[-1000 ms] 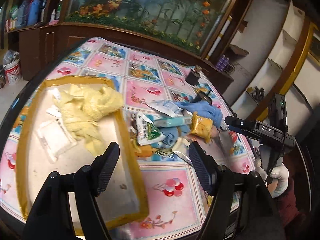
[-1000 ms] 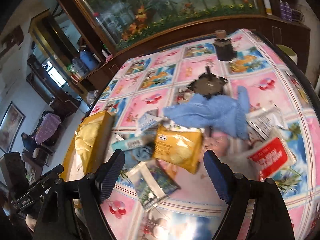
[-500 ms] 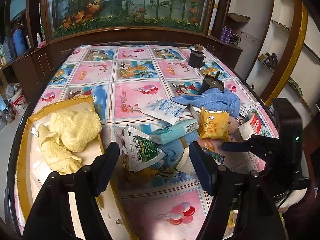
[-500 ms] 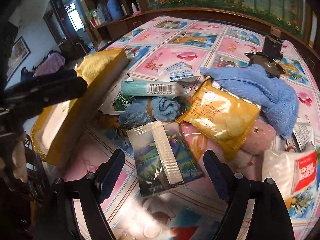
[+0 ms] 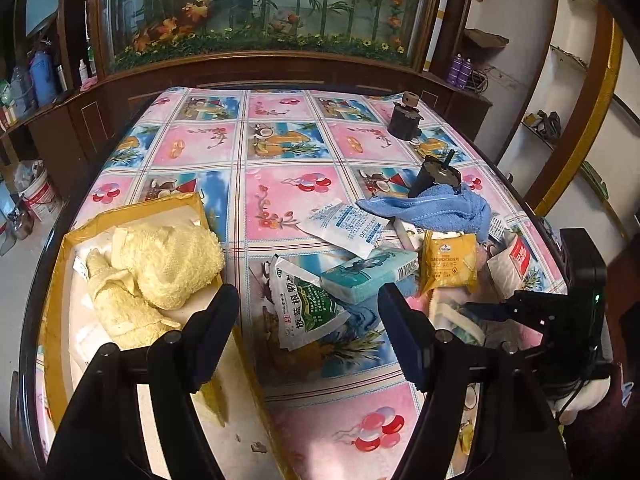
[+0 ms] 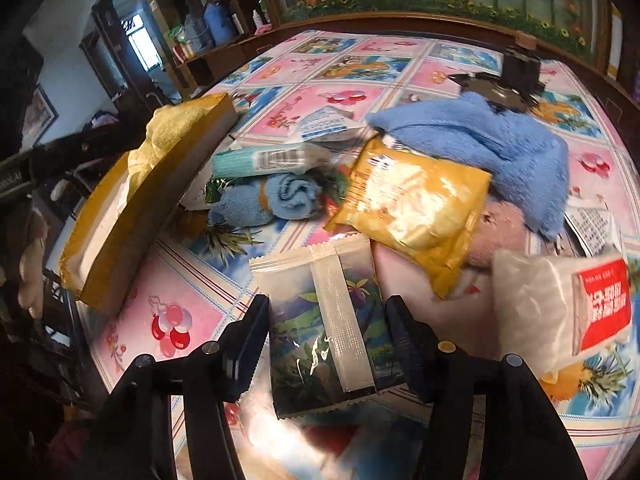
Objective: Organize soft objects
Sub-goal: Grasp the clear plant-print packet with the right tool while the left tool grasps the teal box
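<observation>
Two cloths remain in pile: blue towel [image 6: 500, 140] draped over packets, rolled blue cloth [image 6: 272, 196] wedged under tissue pack [image 6: 264, 158]. Yellow towel [image 5: 160, 264] already in tray [image 5: 64, 264], so I judge sorting underway. My right gripper [image 6: 326, 320] wide, straddling clear sachet [image 6: 324, 320], rolled cloth just ahead. Left gripper [image 5: 308, 316] wide, empty, hovering above tray edge.
</observation>
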A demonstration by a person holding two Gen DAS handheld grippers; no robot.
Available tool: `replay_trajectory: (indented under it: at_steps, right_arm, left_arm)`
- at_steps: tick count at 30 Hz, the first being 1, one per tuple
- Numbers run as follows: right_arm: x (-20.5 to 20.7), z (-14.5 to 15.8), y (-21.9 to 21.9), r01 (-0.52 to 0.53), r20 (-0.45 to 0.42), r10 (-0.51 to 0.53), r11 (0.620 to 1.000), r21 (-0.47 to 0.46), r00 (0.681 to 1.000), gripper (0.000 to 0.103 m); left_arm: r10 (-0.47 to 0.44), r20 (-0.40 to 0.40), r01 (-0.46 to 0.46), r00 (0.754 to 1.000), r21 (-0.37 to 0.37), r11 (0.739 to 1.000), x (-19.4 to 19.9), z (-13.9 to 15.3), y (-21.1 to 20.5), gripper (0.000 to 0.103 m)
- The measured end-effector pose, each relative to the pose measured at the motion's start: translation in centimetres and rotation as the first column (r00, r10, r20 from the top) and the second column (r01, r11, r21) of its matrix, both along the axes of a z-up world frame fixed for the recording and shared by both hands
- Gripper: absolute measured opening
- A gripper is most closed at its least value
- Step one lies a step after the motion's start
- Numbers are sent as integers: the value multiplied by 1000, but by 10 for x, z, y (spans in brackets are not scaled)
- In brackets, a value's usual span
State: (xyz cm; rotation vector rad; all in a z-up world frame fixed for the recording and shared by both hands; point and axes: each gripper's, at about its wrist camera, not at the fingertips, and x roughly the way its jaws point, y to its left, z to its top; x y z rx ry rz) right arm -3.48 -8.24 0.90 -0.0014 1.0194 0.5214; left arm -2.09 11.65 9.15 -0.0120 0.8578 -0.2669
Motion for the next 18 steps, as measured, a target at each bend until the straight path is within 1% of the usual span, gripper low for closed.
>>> replay_trajectory:
  at_steps: [2,4,5,6,8,11,13,17,18]
  right_arm:
    - [4,-2,-26,45,-18,-43,994,99,999,62]
    - [7,-5,-45,82,-39,-75,977,197,996,63]
    - [7,-5,-49,92,-48,-83,970,224,995,63]
    - [7,-5,-51,98,-51,-88,968,230,995,63]
    - [5,-5,-47,93,-37,-87,973,211,995,63]
    - [5,-3,-39,82,-14,-80,981,175,997,64]
    - [6,-3,-39,82,-12,-81,981,175,997,64]
    - [7,-3,-37,83,-15,-82,980,182,997,65]
    - [6,-3,-36,82,-13,-81,980,180,997,65]
  left_arm:
    - [-8,0,8,1000,5,1000,3,-1,2,71]
    - [-34,-2,34,999,7,999,6,-4,-1,71]
    - [-55,-4,55,998,14,998,9,-6,-5,71]
    - [-78,-10,78,997,32,996,11,-9,-11,71]
    - [-131,-21,132,991,71,989,13,-14,-25,71]
    - [-204,-16,203,979,162,966,18,-21,-49,71]
    - [-252,-16,250,968,205,946,23,-27,-63,71]
    - [-320,-63,325,945,259,909,38,-46,-88,71]
    - [-328,-82,338,941,261,904,44,-50,-92,71]
